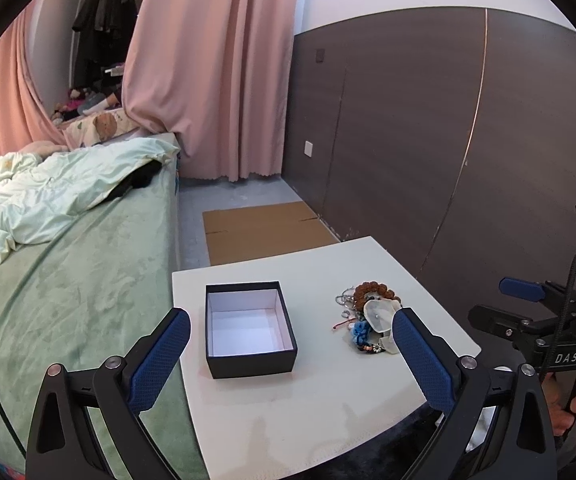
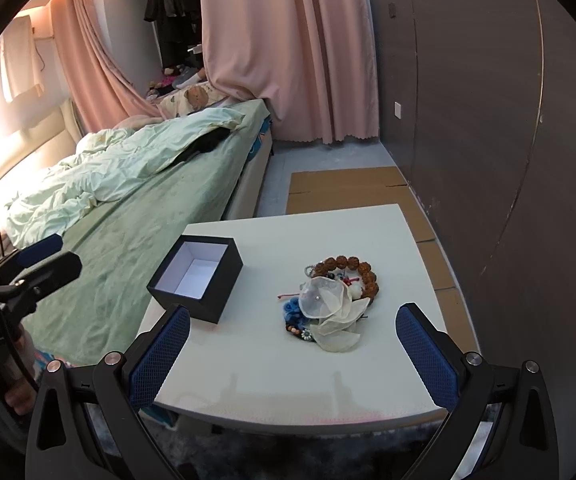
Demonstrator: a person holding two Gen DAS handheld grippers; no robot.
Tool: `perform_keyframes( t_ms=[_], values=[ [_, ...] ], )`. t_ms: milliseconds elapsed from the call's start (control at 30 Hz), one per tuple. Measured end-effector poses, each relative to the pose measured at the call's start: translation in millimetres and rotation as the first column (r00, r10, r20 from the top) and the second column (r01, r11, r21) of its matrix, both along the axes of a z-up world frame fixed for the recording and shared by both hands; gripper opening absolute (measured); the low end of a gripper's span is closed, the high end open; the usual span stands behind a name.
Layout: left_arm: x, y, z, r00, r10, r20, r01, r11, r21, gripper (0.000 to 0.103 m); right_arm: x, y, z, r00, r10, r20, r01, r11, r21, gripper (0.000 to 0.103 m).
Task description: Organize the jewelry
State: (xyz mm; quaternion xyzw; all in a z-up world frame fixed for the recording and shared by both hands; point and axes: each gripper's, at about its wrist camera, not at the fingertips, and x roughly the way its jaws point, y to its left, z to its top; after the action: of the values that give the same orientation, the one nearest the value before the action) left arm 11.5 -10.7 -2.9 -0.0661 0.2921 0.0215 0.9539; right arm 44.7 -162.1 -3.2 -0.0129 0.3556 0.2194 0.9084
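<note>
Nothing is picked yet: both grippers, left (image 1: 289, 354) and right (image 2: 292, 354), hover with fingers spread, empty. The jewelry (image 2: 329, 296) lies at the box's (image 2: 196, 280) three o'clock on the counter (image 2: 288, 380). Next, probably pinch one piece free.

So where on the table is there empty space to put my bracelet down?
The white table is bare along its near edge, in the strip between the black box and the jewelry pile, and behind both toward the cardboard. It is crowded only where the pile sits.
</note>
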Motion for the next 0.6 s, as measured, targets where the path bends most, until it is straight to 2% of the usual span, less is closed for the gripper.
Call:
perform_keyframes(
  t_ms=[267,467,600],
  values=[
    [21,-8,-3,1.000,-0.015,-0.005,0.015,1.000,-0.007,0.099,22,-20,-1,0.998,-0.054,-0.028,0.055,0.997,0.054,0.103],
    [38,-18,-6,0.999,-0.043,-0.007,0.043,0.999,-0.012,0.098,47,-49,-12,0.988,-0.115,-0.107,0.128,0.984,0.125,0.103],
    [54,-26,-14,0.997,-0.063,-0.039,0.063,0.998,-0.023,0.094,59,-59,-19,0.978,-0.137,-0.156,0.161,0.975,0.155,0.103]
  ],
)
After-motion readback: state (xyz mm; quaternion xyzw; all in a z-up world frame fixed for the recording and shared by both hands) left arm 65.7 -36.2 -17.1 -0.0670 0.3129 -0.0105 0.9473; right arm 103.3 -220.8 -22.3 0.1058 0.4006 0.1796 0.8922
